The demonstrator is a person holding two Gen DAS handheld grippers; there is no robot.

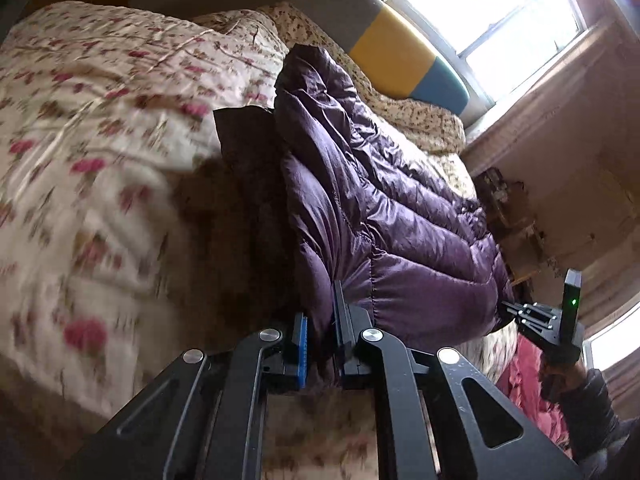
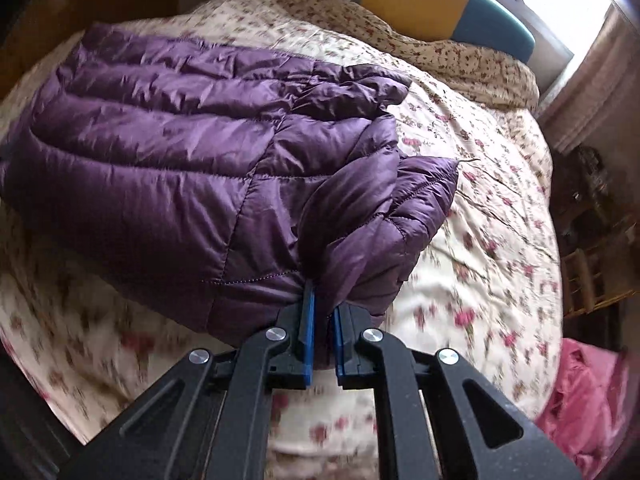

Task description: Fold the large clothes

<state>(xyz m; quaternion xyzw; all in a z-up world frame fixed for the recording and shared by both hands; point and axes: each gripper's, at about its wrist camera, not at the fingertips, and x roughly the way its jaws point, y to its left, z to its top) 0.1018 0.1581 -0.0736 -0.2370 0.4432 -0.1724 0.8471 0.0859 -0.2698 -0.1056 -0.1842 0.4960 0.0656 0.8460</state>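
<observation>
A purple quilted down jacket [image 1: 384, 208] hangs lifted over the flowered bed [image 1: 100, 128]. My left gripper [image 1: 322, 332] is shut on its lower edge, with cloth pinched between the blue pads. My right gripper [image 2: 323, 320] is shut on another edge of the same jacket [image 2: 180, 168], which bunches up in front of it above the bed [image 2: 480, 240]. The right gripper also shows in the left wrist view [image 1: 536, 318], at the jacket's far corner. A dark lining flap [image 1: 244, 140] shows beside the jacket.
A headboard with grey, yellow and blue panels [image 1: 404, 56] stands at the far end under a bright window [image 1: 492, 12]. A pink garment [image 2: 588, 400] lies off the bed's right side. Wooden furniture [image 2: 596, 248] stands along the right wall.
</observation>
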